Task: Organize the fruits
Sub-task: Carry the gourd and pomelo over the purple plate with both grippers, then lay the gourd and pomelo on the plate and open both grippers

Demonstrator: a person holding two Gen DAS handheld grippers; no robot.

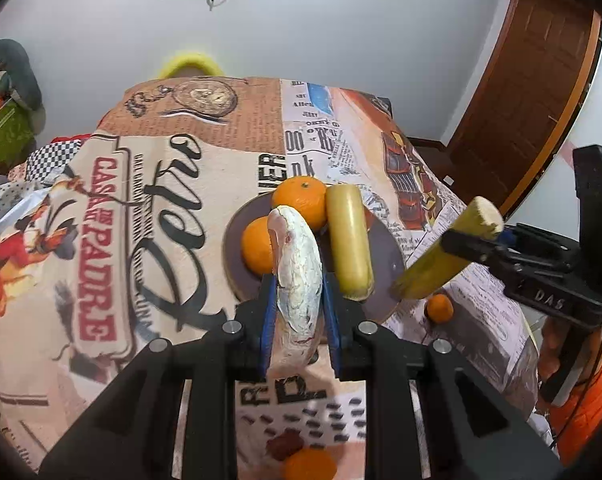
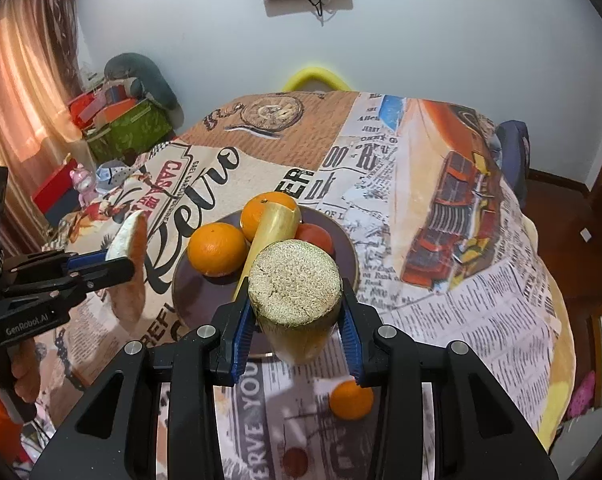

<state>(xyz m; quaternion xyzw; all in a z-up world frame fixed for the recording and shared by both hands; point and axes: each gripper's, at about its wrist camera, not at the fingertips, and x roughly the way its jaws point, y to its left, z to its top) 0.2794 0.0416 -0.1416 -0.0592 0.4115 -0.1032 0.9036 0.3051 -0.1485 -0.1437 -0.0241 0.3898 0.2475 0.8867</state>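
A dark round plate [image 1: 385,280] [image 2: 345,248] holds two oranges [image 1: 301,196] [image 2: 217,249], a yellow-green sugarcane piece [image 1: 349,240] [image 2: 277,224] and a reddish fruit [image 2: 315,238]. My left gripper [image 1: 299,312] is shut on a pale pinkish-white wedge [image 1: 299,276], held above the plate's near-left edge; the wedge also shows in the right wrist view [image 2: 131,236]. My right gripper [image 2: 297,316] is shut on a second sugarcane piece [image 2: 295,292] [image 1: 441,256], held above the plate's near-right edge.
The table wears a printed retro newspaper cloth [image 1: 161,208] [image 2: 461,300]. Loose oranges lie on it near the plate [image 1: 439,308] [image 2: 351,400] and at the near edge [image 1: 309,464]. Boxes and clutter [image 2: 121,124] stand at the left; a door [image 1: 533,92] is at the right.
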